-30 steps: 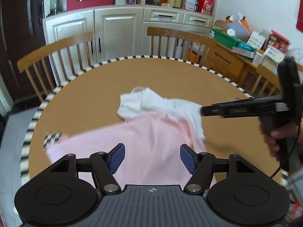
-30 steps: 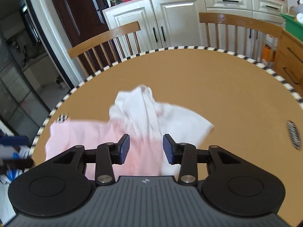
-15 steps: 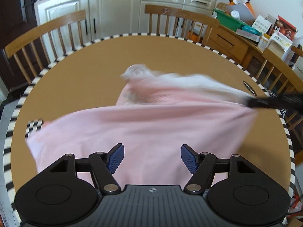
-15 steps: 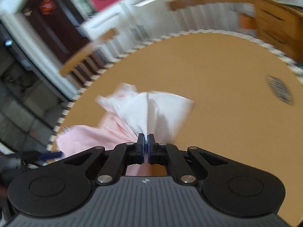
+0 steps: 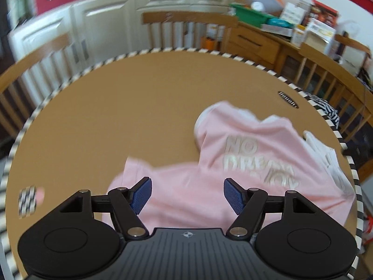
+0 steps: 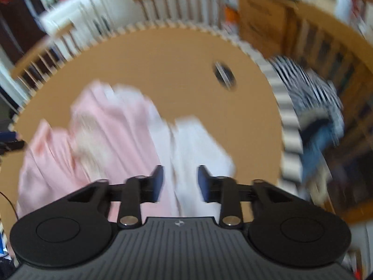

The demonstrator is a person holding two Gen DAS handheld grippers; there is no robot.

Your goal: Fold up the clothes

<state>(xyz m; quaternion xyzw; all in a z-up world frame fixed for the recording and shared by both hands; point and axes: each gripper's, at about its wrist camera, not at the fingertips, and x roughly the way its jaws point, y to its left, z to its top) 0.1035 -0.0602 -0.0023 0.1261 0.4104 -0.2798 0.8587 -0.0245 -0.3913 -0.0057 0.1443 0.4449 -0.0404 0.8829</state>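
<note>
A pink and white garment (image 5: 244, 163) with pale lettering lies crumpled on the round brown table (image 5: 139, 107), toward its right side. My left gripper (image 5: 187, 194) hovers over the garment's near pink part, open, with nothing pressed between its blue pads. In the blurred right wrist view the same garment (image 6: 121, 140) spreads from the left to the middle. My right gripper (image 6: 180, 183) is above its white part; its jaws are opening and the pads stand apart from the cloth.
The table rim (image 5: 58, 88) is striped black and white. Wooden chairs (image 5: 186, 28) ring it. White cabinets (image 5: 105, 18) stand behind, and a cluttered wooden sideboard (image 5: 279, 39) at the right. A striped cloth pile (image 6: 310, 93) hangs past the table's right edge. A dark oval label (image 5: 288, 96) sits on the table.
The right gripper shut on the white part, pulled the garment rightward across the table, then let go. The garment now shows its lettered pink side. The left gripper stayed open.
</note>
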